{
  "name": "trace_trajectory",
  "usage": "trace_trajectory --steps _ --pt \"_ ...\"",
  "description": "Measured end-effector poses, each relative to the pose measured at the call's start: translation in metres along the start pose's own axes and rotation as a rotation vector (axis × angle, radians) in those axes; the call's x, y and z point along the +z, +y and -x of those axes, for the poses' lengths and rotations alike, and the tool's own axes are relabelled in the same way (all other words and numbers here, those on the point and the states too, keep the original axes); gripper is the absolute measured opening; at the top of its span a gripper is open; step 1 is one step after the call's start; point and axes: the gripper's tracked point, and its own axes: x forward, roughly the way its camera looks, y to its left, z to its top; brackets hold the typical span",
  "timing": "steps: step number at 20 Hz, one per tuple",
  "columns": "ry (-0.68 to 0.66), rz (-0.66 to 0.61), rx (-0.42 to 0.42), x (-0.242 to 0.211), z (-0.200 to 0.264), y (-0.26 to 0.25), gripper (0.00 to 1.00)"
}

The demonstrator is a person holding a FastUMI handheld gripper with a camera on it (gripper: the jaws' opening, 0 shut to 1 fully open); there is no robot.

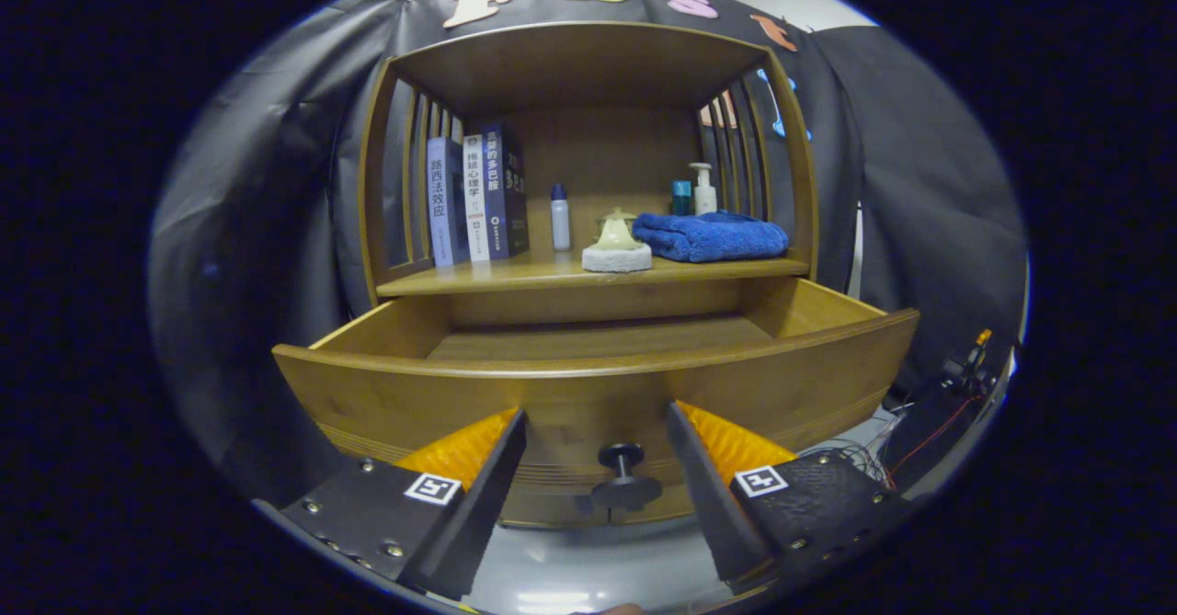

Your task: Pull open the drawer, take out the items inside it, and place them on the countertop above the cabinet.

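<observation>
Light was dim and even, coming from above; the shelf's (pixel 588 270) recess lay in soft shadow and the drawer (pixel 598 385) front was evenly lit. Fisheye distortion bowed the drawer's rim. A pale glare showed on the floor (pixel 552 587), between the gripper's (pixel 596 427) parted fingers.

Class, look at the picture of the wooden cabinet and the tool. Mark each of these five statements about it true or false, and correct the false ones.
1. The drawer is pulled open. True.
2. The tool is shut on the drawer knob. False: its fingers stand apart on either side of the knob, without touching it.
3. A folded blue towel lies on the countertop above the drawer. True.
4. The books lie flat in a stack. False: they stand upright by the slatted side.
5. The visible part of the drawer floor holds a bottle. False: the part that shows is bare wood; the drawer's front hides the rest.
</observation>
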Motion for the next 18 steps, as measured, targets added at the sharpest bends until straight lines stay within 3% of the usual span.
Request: trace_trajectory --steps 18 --pt "0.035 -0.027 0.012 0.014 -0.048 0.006 0.93"
